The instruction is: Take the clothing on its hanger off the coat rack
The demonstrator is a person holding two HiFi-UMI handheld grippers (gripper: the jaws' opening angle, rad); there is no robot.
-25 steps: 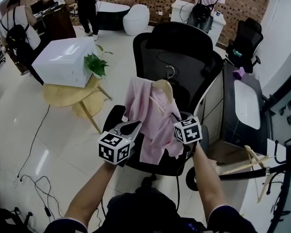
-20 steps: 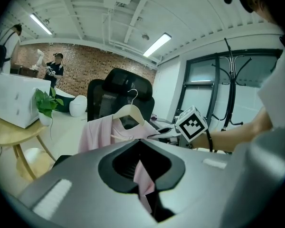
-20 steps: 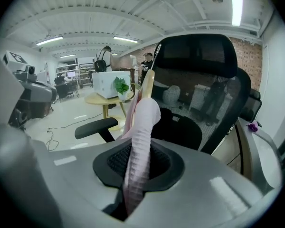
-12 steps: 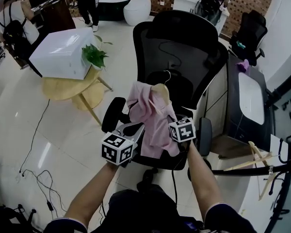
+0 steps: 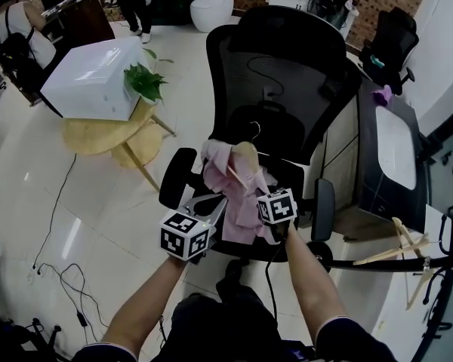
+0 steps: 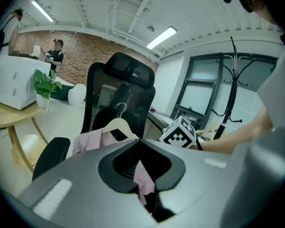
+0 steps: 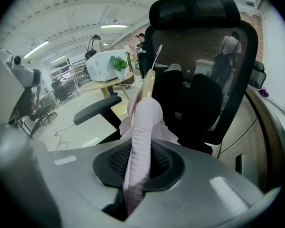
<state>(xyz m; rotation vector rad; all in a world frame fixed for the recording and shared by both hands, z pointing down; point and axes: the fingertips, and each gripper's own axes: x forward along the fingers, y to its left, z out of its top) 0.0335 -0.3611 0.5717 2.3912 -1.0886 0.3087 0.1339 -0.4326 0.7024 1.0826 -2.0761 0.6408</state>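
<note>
I saw bright, even light from ceiling strips point(image 6: 162, 36); glare streaked the floor point(image 5: 66, 241), edges bent fisheye, and the close foreground blurred.

Pale tiled floor point(image 5: 83, 202) carrying a black office chair point(image 5: 287, 74) and, just beside it, a round wooden table point(image 5: 98, 138); on the table, a white box point(image 5: 90, 89) and a potted plant point(image 5: 145, 81) (at the edge nearest the chair).

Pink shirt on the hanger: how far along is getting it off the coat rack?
Done: shirt and hanger are off the coat rack. In hand: left gripper and right gripper both have jaws shut on its cloth, over the office chair. Left: probably setting it down.
</note>
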